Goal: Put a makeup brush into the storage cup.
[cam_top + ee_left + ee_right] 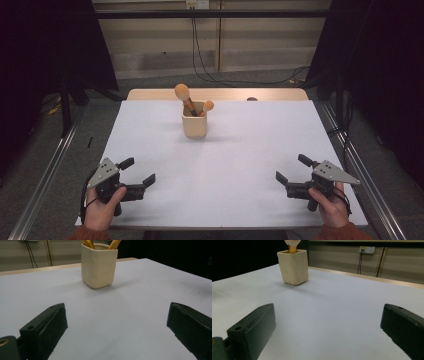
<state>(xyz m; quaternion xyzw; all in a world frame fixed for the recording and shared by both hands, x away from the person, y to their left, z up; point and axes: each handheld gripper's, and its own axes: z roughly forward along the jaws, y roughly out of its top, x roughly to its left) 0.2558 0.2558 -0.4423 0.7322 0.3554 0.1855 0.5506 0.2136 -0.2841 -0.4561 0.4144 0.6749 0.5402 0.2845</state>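
Note:
A cream square cup stands upright toward the back middle of the white table. Two makeup brushes rest in it, a large one leaning left and a small one leaning right. My left gripper sits near the front left corner, jaws wide apart and holding nothing. My right gripper mirrors it at the front right, also open and holding nothing. The cup lies ahead between the left jaws, and in the right gripper view the cup is far off at upper left.
A wooden strip runs along the table's far edge. Metal rails flank the table on both sides. Black cables trail on the floor behind, and dark curtains hang left and right.

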